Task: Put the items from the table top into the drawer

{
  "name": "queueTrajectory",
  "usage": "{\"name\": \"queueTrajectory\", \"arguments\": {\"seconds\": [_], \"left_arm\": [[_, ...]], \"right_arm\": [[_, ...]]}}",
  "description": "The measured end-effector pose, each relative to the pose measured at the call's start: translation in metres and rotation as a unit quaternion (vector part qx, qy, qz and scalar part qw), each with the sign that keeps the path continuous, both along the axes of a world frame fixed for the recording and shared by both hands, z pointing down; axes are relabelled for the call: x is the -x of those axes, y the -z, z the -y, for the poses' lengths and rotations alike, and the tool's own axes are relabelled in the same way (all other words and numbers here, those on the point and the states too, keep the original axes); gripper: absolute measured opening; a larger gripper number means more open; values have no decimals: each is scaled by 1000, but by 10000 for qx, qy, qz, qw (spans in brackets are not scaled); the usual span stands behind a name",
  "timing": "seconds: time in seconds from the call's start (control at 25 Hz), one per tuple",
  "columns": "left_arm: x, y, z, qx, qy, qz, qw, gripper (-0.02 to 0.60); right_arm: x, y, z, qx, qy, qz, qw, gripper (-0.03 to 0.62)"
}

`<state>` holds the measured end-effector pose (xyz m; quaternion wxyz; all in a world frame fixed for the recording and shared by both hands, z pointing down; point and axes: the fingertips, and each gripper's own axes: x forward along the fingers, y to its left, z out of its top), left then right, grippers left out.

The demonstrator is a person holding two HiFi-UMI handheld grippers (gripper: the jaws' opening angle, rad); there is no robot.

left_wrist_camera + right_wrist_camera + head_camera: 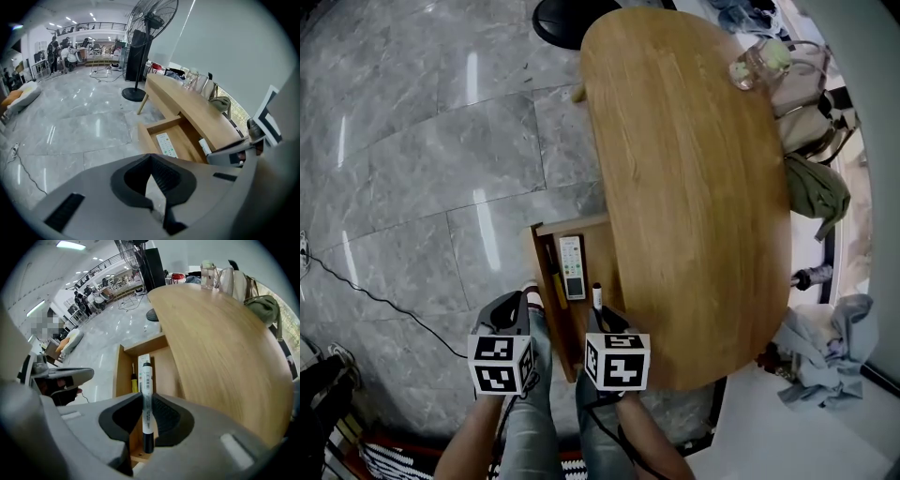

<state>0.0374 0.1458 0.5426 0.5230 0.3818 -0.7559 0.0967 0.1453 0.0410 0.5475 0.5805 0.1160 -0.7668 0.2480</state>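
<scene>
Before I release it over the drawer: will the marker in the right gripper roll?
Likely: the marker is a smooth round barrel, so it may roll until a drawer wall stops it. It looks stiff and light.

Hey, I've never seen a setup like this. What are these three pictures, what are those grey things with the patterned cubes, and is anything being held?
There's no robot here. A person holds a two-jaw gripper in each hand, and the cubes are part of the grippers. The head view looks down from the person's head, and the other two views come from cameras on the grippers. The right gripper clamps a marker pen over the open drawer, which holds a remote and a yellow-handled screwdriver. The left gripper is shut and empty. A clear container stands at the far end of the wooden table.
</scene>
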Motion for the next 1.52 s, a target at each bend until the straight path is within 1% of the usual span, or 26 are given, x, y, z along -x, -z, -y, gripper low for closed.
{"name": "queueTrajectory", "arguments": {"seconds": [0.2,0.48,0.52,0.68,1.0,1.12,1.24,1.4,1.52], "left_arm": [[1,-8,-6,7,-161,-53,9999,-6],[12,-5,-8,-3,-285,9,9996,-6],[14,-4,-8,-7,-291,32,9996,-6],[22,0,-10,-13,-270,120,9996,-6],[21,4,-17,14,-170,167,9997,-6],[19,13,-16,-28,-149,177,9997,-6],[19,29,-12,-131,-87,209,9997,-6],[25,63,-5,-352,78,343,9988,-6],[30,96,3,-470,185,489,9975,-6]], "right_arm": [[-12,-18,0,-112,-265,-306,9991,72],[-13,-19,-2,-105,-523,-250,9983,72],[-14,-18,-3,-116,-518,-257,9983,90],[-16,-13,-5,-198,-357,-248,9989,112],[-18,1,-6,-320,-194,-120,9992,112],[-14,14,1,-461,-156,34,9988,112],[-5,36,13,-651,-179,398,9969,112],[0,74,33,-961,-202,809,9919,97],[-2,107,52,-1065,-292,1009,9888,91]]}}
